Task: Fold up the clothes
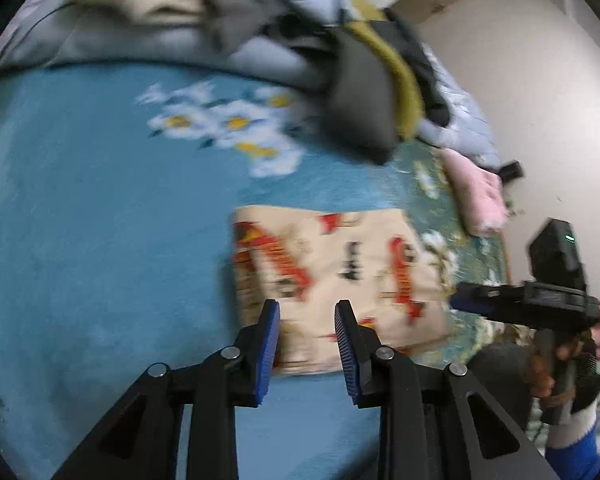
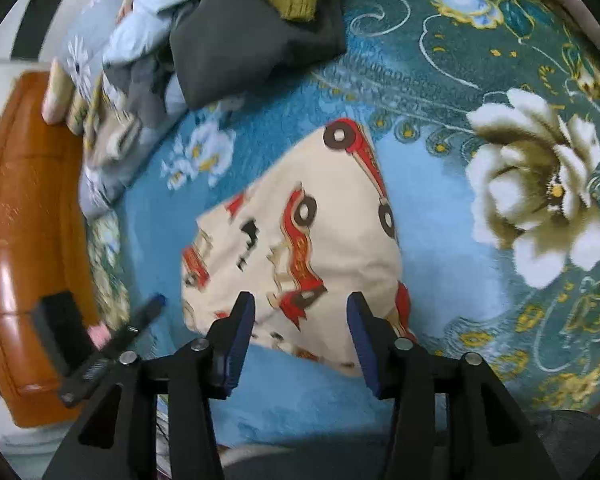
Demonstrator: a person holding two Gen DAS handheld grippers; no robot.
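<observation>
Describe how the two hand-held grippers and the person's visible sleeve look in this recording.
Both are black scissor-like frames with silver pivot bolts and ribbed blue pads on the fingers. The left hand-held gripper and right hand-held gripper look identical. From the left wrist view, the right unit carries a black box with a green light on a grey handle; the hand wears a dark mesh cuff over a blue-and-white sleeve.

The left gripper (image 1: 307, 320) is pointed steeply downward, its two blue-padded fingers (image 1: 269, 344) parted with a clear gap between them; nothing is pressed by the pads. The right gripper (image 2: 300, 316) is likewise angled down, its jaws set wider apart and nothing clamped. In the left wrist view the right gripper is seen from the side, its handle gripped by a hand (image 1: 548, 368), with a blue sleeve (image 1: 572, 452) below. In the right wrist view the left gripper's fingers are blurred.
</observation>
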